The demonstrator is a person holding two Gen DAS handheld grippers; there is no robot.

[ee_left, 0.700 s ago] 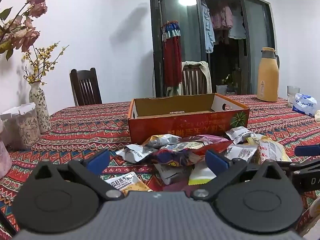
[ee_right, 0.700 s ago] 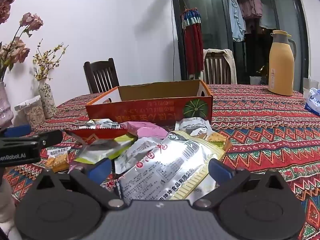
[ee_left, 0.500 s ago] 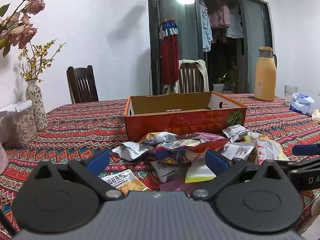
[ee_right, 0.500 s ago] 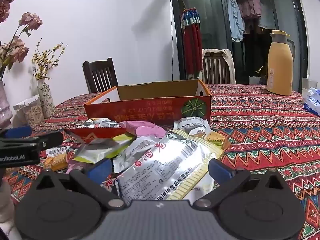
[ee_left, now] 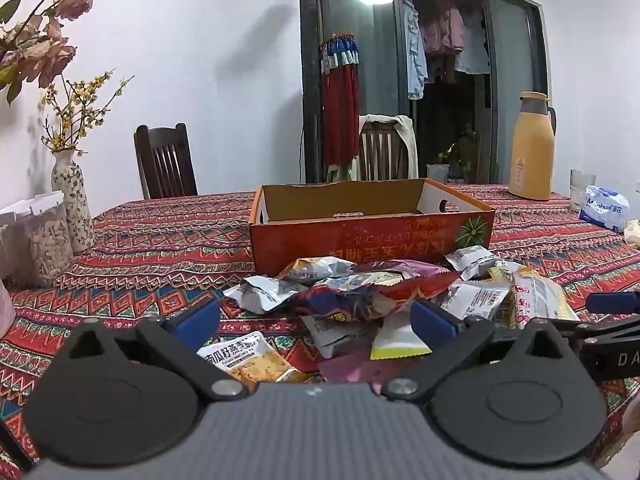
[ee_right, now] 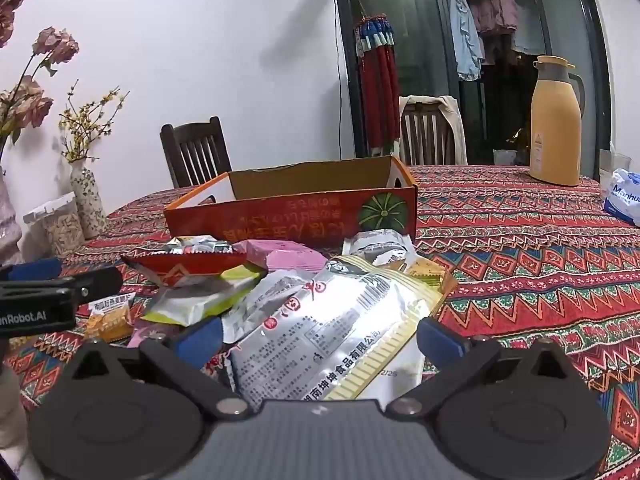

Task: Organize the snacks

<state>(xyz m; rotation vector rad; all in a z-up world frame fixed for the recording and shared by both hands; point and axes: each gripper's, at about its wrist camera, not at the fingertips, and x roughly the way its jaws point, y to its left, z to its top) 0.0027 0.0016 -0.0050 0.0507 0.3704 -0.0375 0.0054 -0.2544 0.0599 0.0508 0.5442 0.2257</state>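
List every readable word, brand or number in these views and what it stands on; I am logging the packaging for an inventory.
"Manhua": white and blue pack at the table's right edge.
"南瓜籽蒸青…": small orange snack packet; rest blurred.
"…南坤坤食品有限公司" and "2/25": large silver snack bag; small print unreadable.
"…nRobot.AI": left gripper's side, cut off.
"DA…": right gripper's side, cut off.
Orange cardboard box: upside-down printing, unreadable.

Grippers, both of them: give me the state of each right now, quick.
Left gripper: open, holding nothing; snack packets lie ahead of it.
Right gripper: open, holding nothing, over the big silver packet.
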